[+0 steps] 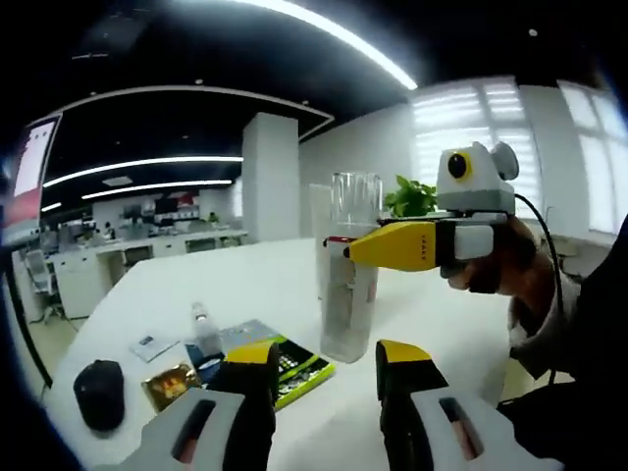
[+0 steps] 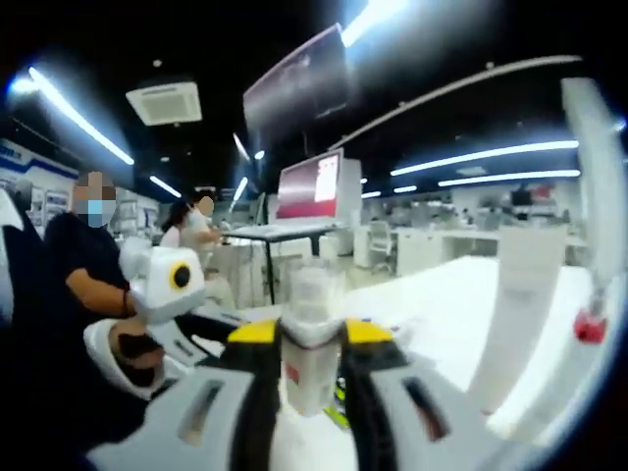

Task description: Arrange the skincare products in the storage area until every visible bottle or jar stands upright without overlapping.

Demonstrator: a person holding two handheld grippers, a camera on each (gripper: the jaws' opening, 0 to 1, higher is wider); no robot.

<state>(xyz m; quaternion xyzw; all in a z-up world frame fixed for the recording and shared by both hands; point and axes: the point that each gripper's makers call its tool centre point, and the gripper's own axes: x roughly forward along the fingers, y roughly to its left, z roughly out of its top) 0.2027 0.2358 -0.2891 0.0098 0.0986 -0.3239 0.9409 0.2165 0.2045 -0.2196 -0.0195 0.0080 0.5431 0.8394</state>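
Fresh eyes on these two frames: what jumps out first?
The tall clear bottle standing upright on the white table, with the right gripper reaching in from the right, its yellow jaws against the bottle's side. In the right gripper view the same bottle sits between that gripper's jaws. Left of it lie a small bottle, a green booklet and a black mouse.

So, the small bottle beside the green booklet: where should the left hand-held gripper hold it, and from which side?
Probably its body, below the cap, coming level from the near side. The small bottle seems upright and narrow, so the open left hand-held gripper can span it; the green booklet and gold packet lie flat beside it.
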